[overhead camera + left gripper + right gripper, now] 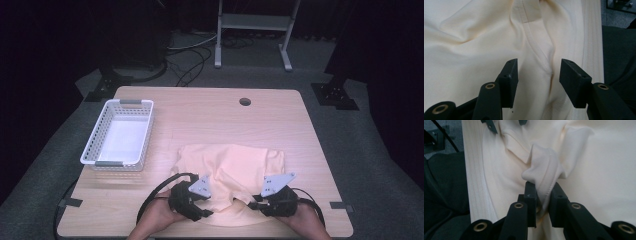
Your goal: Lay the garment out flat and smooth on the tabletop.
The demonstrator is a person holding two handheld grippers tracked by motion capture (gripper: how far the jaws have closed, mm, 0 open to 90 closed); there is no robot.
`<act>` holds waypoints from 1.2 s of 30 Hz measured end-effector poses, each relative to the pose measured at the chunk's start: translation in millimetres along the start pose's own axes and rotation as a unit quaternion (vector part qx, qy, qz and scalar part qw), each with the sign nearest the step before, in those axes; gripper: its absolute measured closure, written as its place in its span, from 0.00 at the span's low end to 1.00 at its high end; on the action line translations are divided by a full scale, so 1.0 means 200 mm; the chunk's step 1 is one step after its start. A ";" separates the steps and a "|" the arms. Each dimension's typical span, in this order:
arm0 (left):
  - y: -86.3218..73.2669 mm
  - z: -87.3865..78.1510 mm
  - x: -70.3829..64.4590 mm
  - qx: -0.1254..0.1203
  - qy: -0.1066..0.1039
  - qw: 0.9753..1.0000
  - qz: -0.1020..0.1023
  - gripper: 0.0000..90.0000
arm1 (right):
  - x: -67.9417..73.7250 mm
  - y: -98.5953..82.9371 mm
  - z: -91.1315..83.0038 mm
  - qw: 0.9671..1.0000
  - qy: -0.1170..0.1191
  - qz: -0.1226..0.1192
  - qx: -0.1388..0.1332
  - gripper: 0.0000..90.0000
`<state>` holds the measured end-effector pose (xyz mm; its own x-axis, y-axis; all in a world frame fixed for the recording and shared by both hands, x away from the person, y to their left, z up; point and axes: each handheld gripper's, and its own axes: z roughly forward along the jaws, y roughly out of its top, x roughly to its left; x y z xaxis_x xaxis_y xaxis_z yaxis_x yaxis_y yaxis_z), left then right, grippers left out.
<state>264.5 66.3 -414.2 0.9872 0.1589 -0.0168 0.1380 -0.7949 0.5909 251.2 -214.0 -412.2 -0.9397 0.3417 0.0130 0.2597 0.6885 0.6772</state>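
**Right jaws pinch the shirt, left jaws stand open over it**

We see a pale yellow garment (232, 170) spread on the near half of the wooden desk (210, 110), its near edge close to the desk's front edge. A white plastic basket (95, 145) stands well apart from it at the desk's left side.

Our right gripper (543, 195) has its jaws closed on a bunched fold of the garment's cloth (546, 173), which stands up between them in the right gripper view. In the high view that gripper (257, 204) sits at the garment's near right edge.

Our left gripper (539, 72) has its jaws wide apart, holding nothing; a stitched seam of the garment (534, 32) runs through the gap between them. In the high view it (206, 212) rests at the garment's near left edge.
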 end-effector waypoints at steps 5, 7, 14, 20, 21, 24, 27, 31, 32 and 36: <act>0.02 0.03 -0.01 0.016 0.022 1.000 0.009 0.54 | -0.02 0.01 -0.03 0.999 0.006 0.012 -0.031 0.90; 0.02 0.04 -0.02 0.018 0.031 0.999 0.014 0.54 | -0.03 0.02 -0.04 0.999 0.008 0.018 -0.040 0.90; 0.02 0.02 -0.01 0.025 0.045 0.999 0.018 0.79 | -0.06 0.03 -0.09 0.998 0.016 0.022 -0.062 0.90; 0.00 -0.02 0.04 0.010 0.039 0.999 -0.015 0.88 | -0.07 0.01 -0.09 0.998 0.023 0.019 -0.049 0.90; -0.01 -0.03 0.04 0.009 0.037 0.999 -0.015 0.88 | -0.08 0.00 -0.08 0.998 0.026 0.019 -0.046 0.90; -0.02 -0.05 0.04 0.010 0.033 0.999 -0.015 0.88 | -0.08 -0.01 -0.06 0.998 0.035 0.018 -0.039 0.90; -0.02 -0.05 0.04 0.009 0.029 0.999 -0.019 0.88 | -0.10 -0.02 -0.04 0.998 0.044 0.020 -0.034 0.90; -0.03 -0.06 0.04 0.011 0.024 0.999 -0.019 0.88 | -0.11 -0.02 -0.01 0.998 0.055 0.021 -0.031 0.90; -0.03 -0.06 0.04 0.010 0.022 1.000 -0.019 0.88 | -0.11 -0.02 -0.01 0.998 0.056 0.021 -0.030 0.90; -0.05 -0.08 0.03 0.008 0.016 1.000 -0.021 0.88 | -0.11 -0.01 0.00 0.997 0.064 0.017 -0.027 0.90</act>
<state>268.8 84.0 -407.9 0.9773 0.2115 -0.0151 0.1813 -0.7961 0.5774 271.3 -223.3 -414.8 -0.9525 0.2766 0.1277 0.2821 0.6421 0.7128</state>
